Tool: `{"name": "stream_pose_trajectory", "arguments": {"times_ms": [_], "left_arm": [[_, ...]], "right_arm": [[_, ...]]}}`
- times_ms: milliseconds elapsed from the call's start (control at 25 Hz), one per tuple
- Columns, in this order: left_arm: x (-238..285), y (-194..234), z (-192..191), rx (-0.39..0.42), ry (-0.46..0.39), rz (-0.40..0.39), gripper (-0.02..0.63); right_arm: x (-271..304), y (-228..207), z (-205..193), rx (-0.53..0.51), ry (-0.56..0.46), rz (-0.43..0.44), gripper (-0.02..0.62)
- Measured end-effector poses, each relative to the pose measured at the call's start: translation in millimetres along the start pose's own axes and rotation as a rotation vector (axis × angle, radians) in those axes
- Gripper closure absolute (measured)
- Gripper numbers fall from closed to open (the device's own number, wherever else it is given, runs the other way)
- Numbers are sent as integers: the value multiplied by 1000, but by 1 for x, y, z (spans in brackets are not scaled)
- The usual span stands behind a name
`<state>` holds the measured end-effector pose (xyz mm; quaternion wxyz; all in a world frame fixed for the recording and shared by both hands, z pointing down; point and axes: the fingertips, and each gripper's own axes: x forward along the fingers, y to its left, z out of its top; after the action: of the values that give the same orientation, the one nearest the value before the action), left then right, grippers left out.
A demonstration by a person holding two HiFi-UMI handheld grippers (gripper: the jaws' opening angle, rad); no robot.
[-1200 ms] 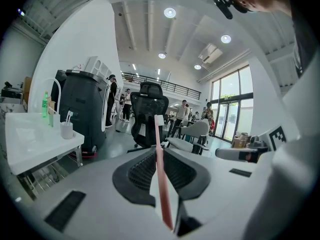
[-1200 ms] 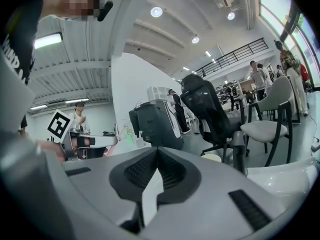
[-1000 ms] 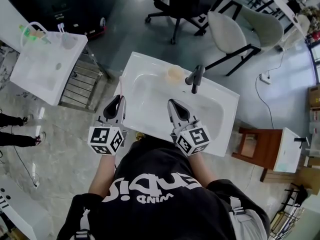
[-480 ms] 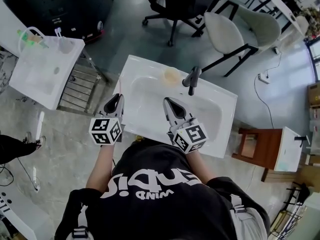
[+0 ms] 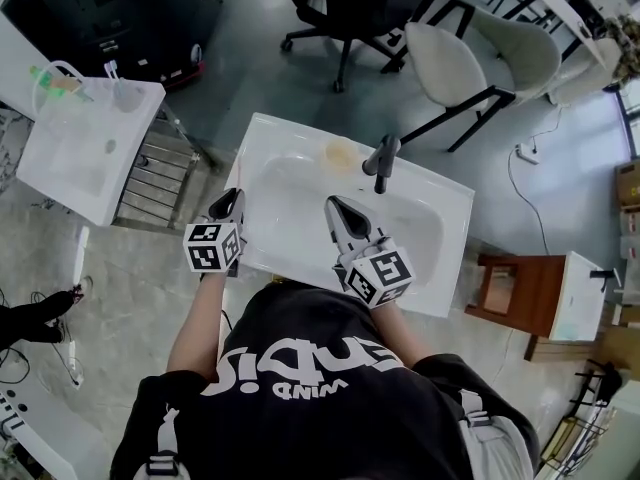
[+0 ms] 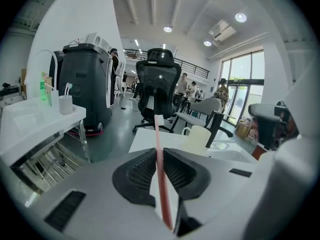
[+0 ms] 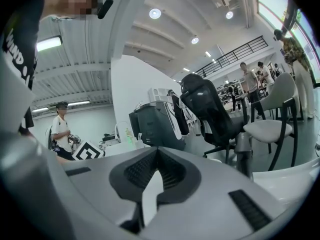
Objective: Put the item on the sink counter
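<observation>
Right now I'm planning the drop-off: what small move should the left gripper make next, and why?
Probably lower the left gripper toward the sink counter: its jaws clamp a thin pink stick at the counter's left edge.

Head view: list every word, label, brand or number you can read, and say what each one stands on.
Large white lettering across the person's black T-shirt: upside down and heavily stylised, not readable for certain.
Small white line beside it on the same shirt: seems to read "WIND", but too small to be sure.
Black-and-white marker cubes: square patterns only, no letters or numbers.
Nothing else in this view carries legible text.
</observation>
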<state>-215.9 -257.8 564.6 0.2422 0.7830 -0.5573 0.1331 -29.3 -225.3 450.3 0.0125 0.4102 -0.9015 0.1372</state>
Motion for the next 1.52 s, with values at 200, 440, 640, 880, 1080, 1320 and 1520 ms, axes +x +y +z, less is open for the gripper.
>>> {"name": "stream_pose_trajectory", "arguments": {"times_ms": [200,440,640,880,1080,1320,1520], "left_arm": [[19,10,-18,-7,71,0,545],[34,19,-33,-2,136,2,545],[45,25,-44,-7,185,16,545],[57,30,-56,31,245,39,545],[63,36,-61,56,281,51,545],[70,39,-65,55,303,50,545],[73,42,-69,67,327,65,545]], "right_arm": [[-3,-5,-2,6,3,-17,577],[-5,-9,-4,12,8,-35,577],[-5,-10,-4,14,11,-35,577],[-3,-10,-4,14,14,-34,577],[0,-9,-5,18,19,-32,577],[2,-10,-7,23,27,-35,577],[2,-13,-8,27,30,-41,577]]}}
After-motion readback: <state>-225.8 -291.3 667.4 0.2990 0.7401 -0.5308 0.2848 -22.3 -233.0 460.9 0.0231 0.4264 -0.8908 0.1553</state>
